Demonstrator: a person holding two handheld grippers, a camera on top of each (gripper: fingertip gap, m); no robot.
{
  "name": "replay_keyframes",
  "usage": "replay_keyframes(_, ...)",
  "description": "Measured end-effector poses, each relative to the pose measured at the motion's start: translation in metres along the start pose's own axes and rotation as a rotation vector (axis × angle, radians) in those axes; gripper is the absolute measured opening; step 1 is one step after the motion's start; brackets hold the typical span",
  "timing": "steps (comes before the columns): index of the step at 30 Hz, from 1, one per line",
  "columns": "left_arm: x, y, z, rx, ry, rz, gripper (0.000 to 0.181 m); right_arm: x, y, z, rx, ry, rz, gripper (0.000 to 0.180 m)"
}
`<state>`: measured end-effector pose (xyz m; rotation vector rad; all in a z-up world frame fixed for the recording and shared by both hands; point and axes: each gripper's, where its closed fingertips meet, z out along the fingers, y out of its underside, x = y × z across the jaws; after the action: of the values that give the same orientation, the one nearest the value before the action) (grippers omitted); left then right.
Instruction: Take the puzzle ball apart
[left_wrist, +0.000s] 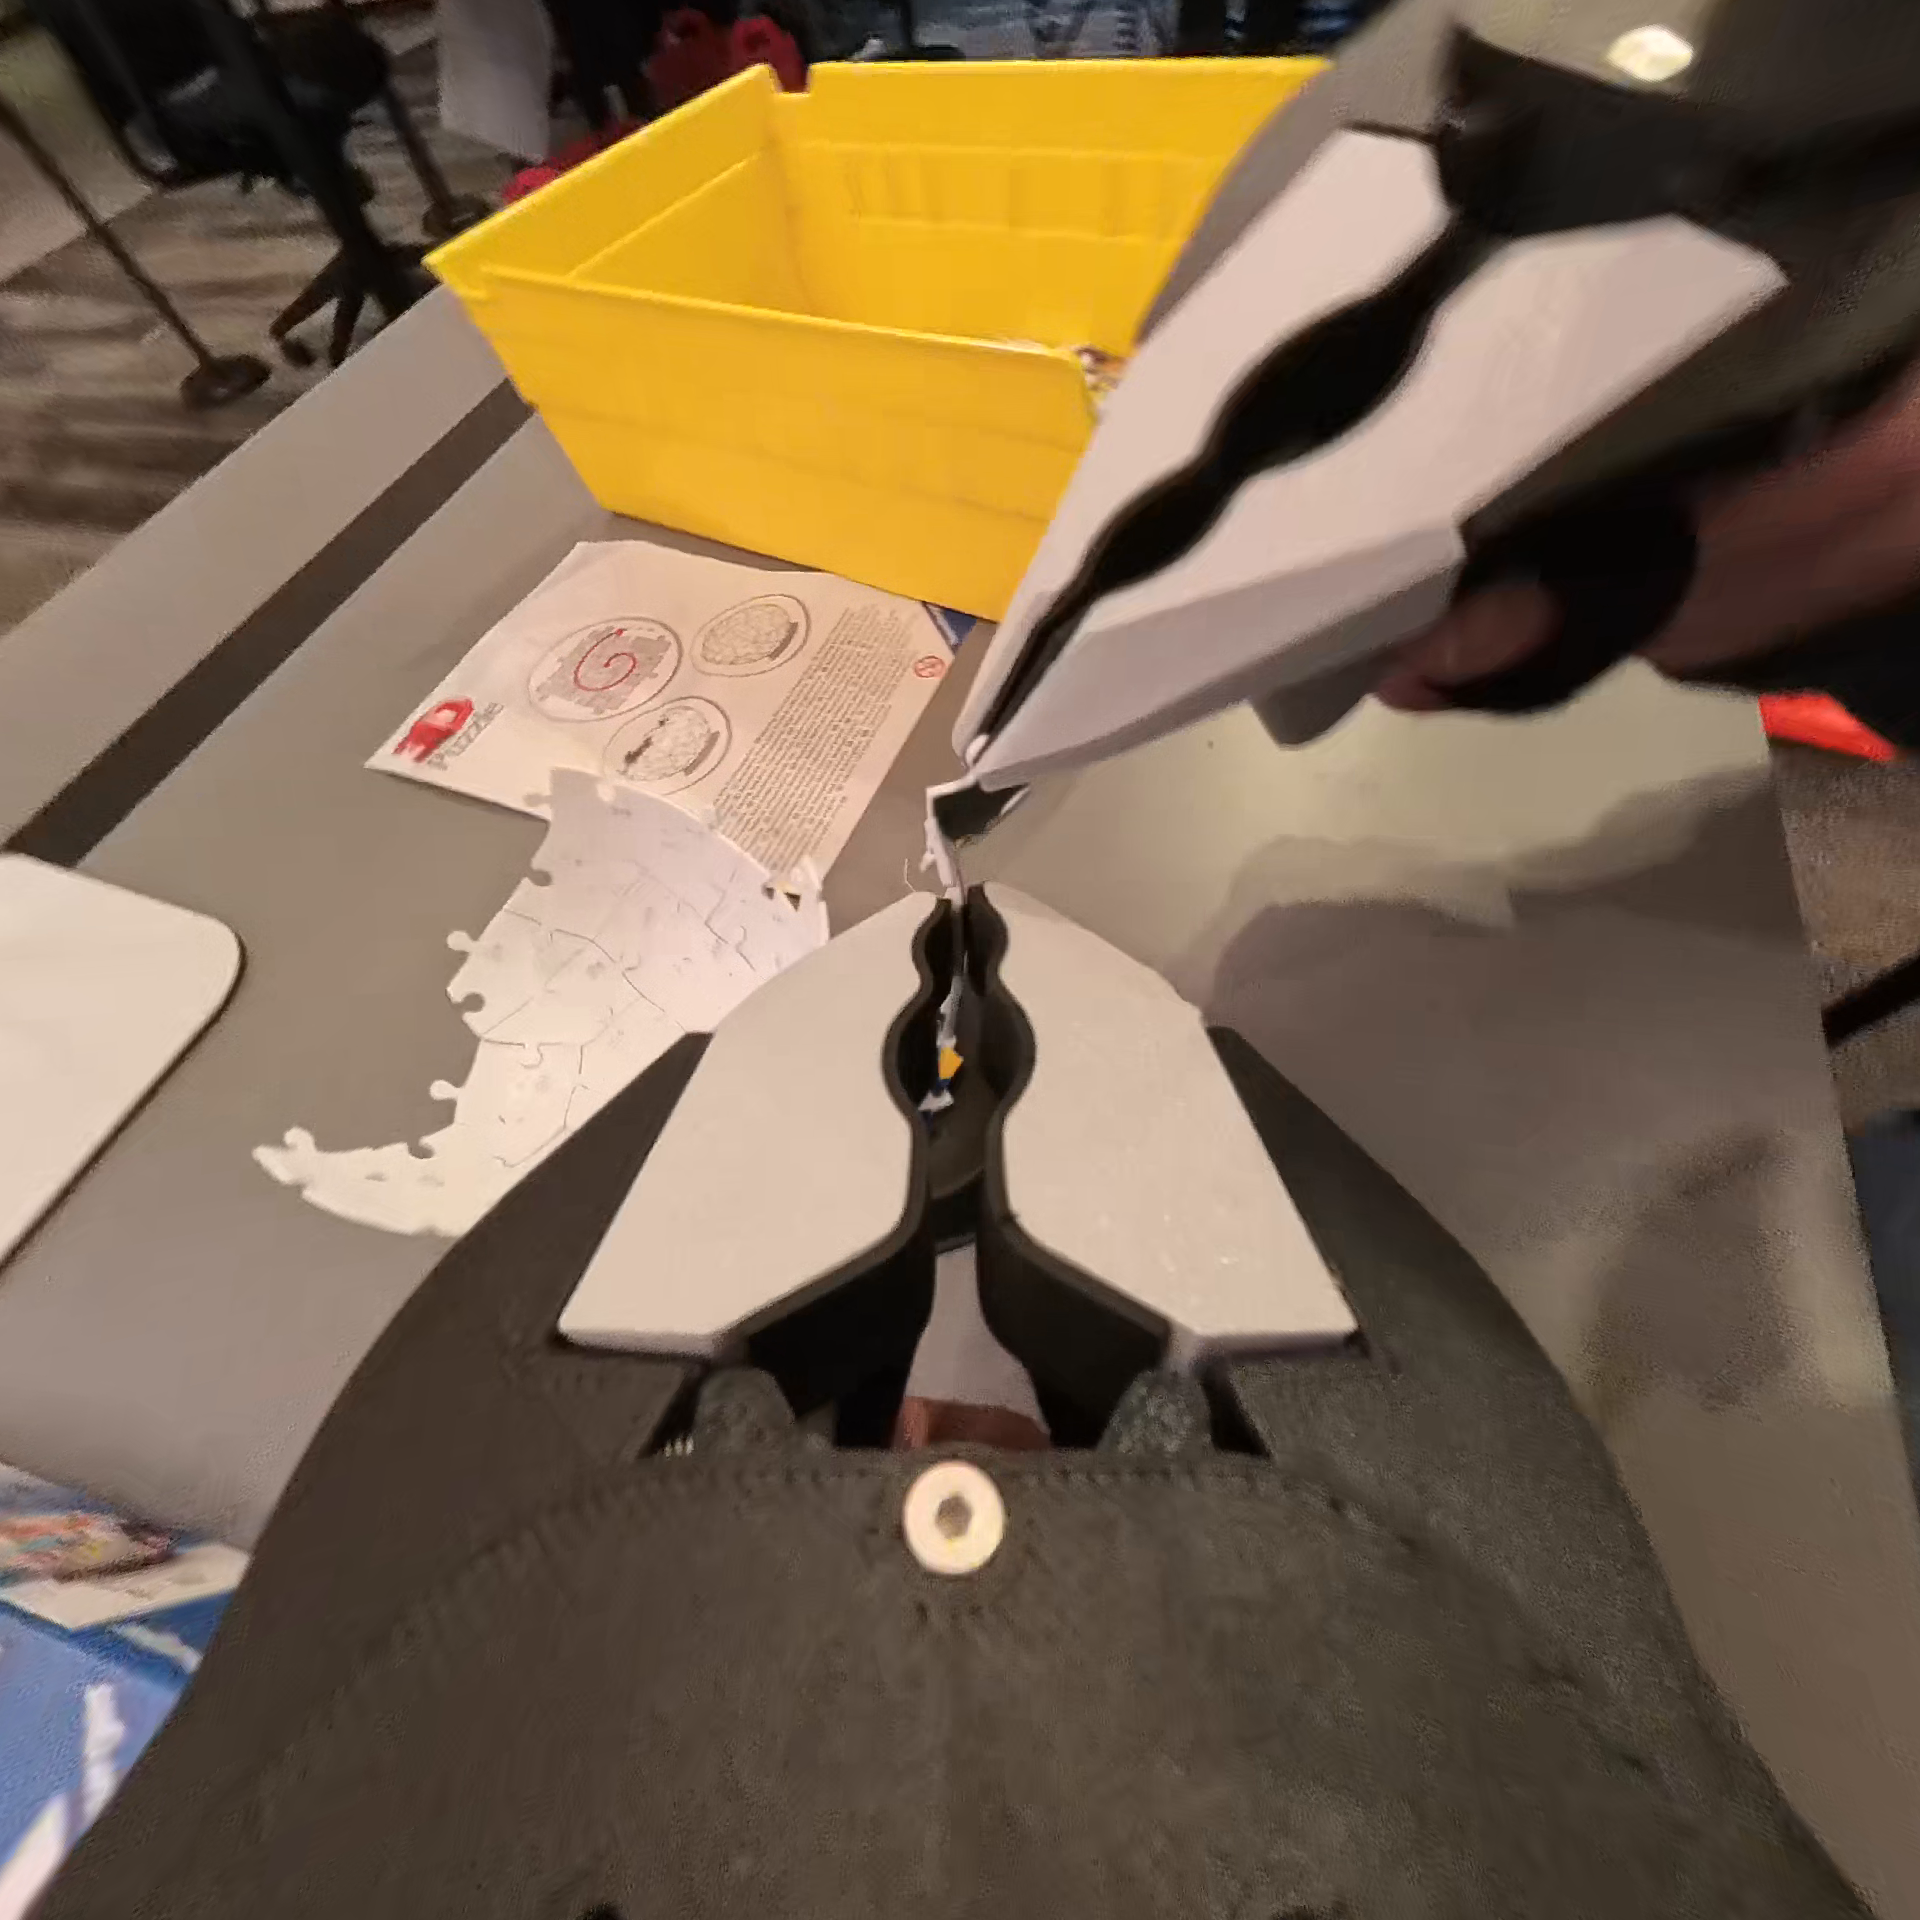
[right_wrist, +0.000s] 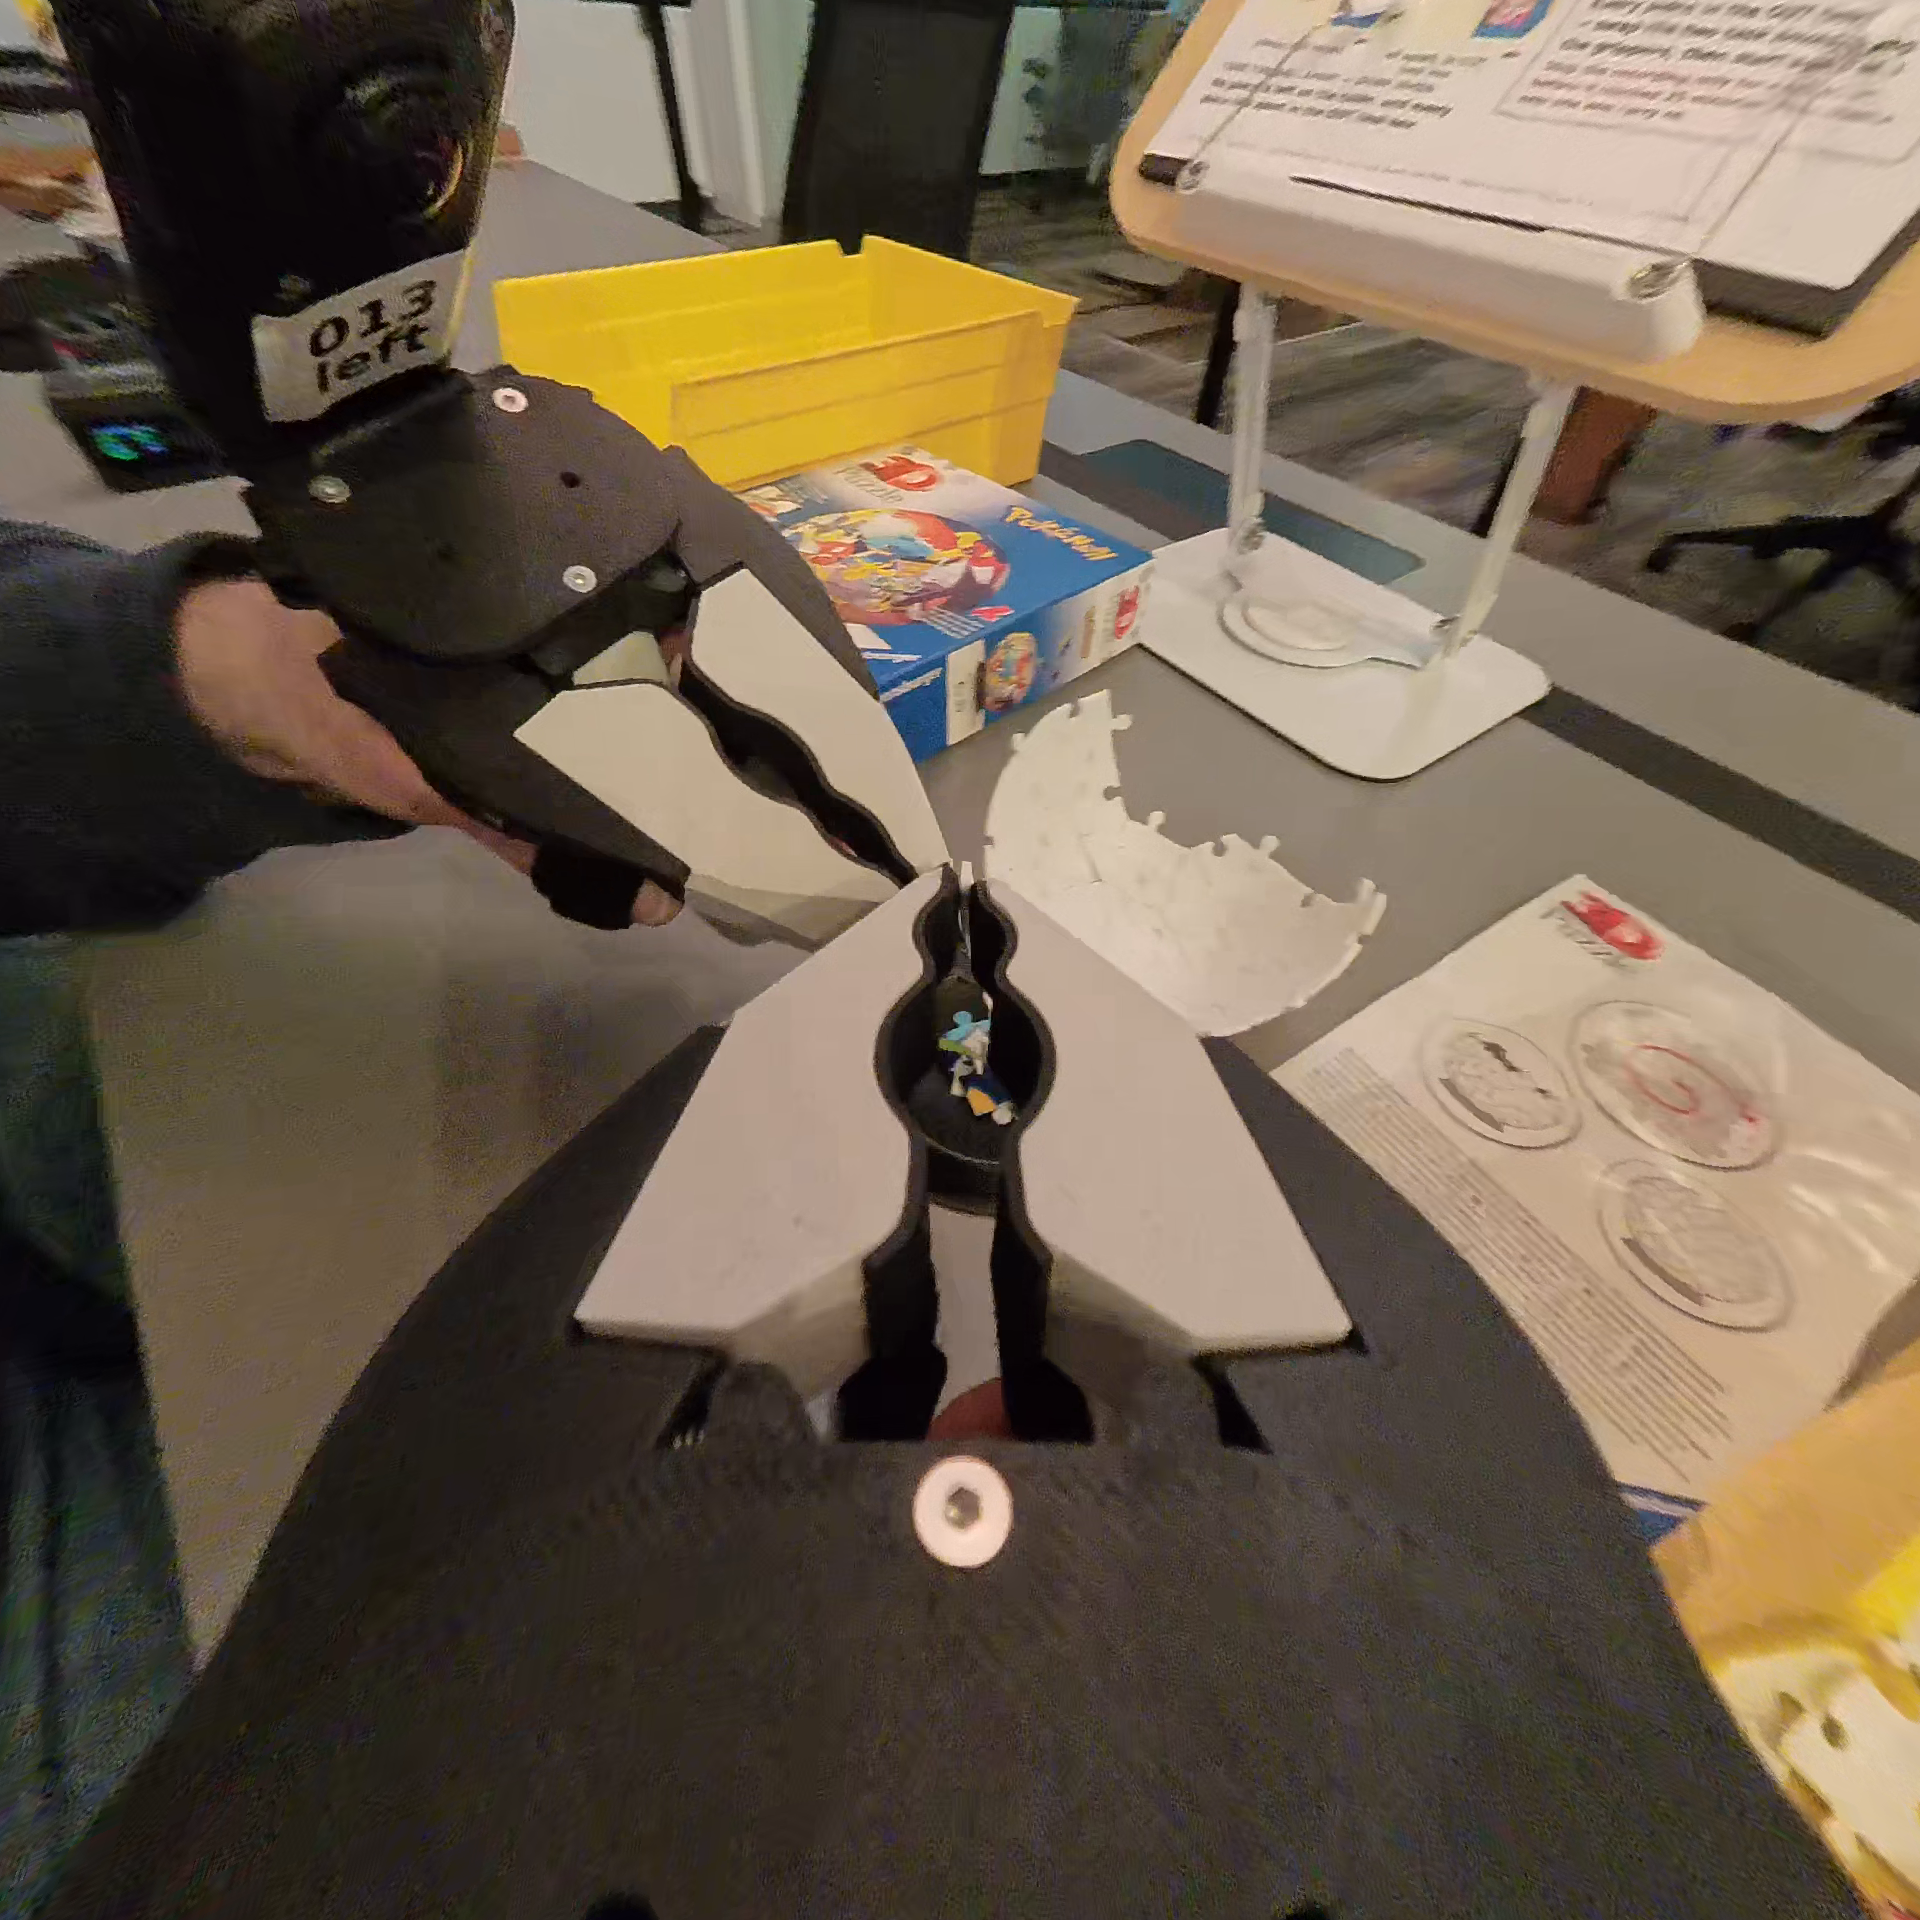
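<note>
- Spanning both views, the grey table (left_wrist: 1455, 1039) carries everything else.
- Sitting at the far side of it, the yellow plastic bin with inner dividers (left_wrist: 790, 343) is open at the top.
- Standing on a white base beside the bin, the pale wooden document stand (right_wrist: 1351, 239) holds a printed sheet.
- Lying between bin and stand, the blue cardboard puzzle box (right_wrist: 977, 592) rests flat.
- Lying flat near the bin, the white printed instruction sheet (left_wrist: 727, 686) has round diagrams on it.
- Resting on the table with one edge over that sheet, the white curved shell of joined puzzle-ball pieces (left_wrist: 623, 966) shows its blank inner face and knobbed edge.
- Meeting tip to tip above the table, the left gripper (left_wrist: 961, 909) and the right gripper (right_wrist: 964, 894) each have their grey fingers pressed together on the small strip of puzzle pieces (left_wrist: 951, 831), which spans from one pair of tips to the other; coloured print shows between the fingers in both views.
</note>
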<state>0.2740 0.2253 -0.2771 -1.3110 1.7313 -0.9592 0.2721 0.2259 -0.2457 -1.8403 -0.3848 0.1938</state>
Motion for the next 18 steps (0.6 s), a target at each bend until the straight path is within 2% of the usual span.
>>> replay_keyframes(3,-0.003,0.001,0.002,0.002,-0.041,-0.148,0.002,0.001,0.001,0.004,-0.017,0.178,-0.141,0.000)
replay_keyframes(5,-0.001,-0.001,0.000,0.023,-0.022,-0.236,0.002,-0.004,-0.001,0.005,-0.010,0.212,-0.224,0.000)
replay_keyframes(9,-0.004,-0.007,-0.013,0.069,0.035,-0.207,0.002,-0.008,-0.007,-0.001,0.051,0.045,-0.060,0.002)
replay_keyframes(11,-0.001,-0.018,-0.022,0.110,0.075,-0.159,0.002,-0.006,-0.004,-0.003,0.021,0.011,-0.084,0.020)
replay_keyframes(12,-0.002,-0.019,-0.024,0.104,0.076,-0.149,0.002,-0.008,-0.007,-0.005,0.034,-0.021,-0.068,0.022)
replay_keyframes(14,0.002,-0.020,-0.024,0.086,0.097,-0.102,0.002,-0.014,-0.010,-0.005,0.034,-0.073,-0.082,0.016)
replay_keyframes(15,0.003,-0.021,-0.023,0.086,0.095,-0.092,0.002,-0.014,-0.011,-0.005,0.029,-0.063,-0.124,0.004)
replay_keyframes(18,0.005,-0.015,-0.024,0.060,0.113,-0.057,0.002,-0.016,-0.008,-0.004,-0.001,-0.087,-0.149,0.000)
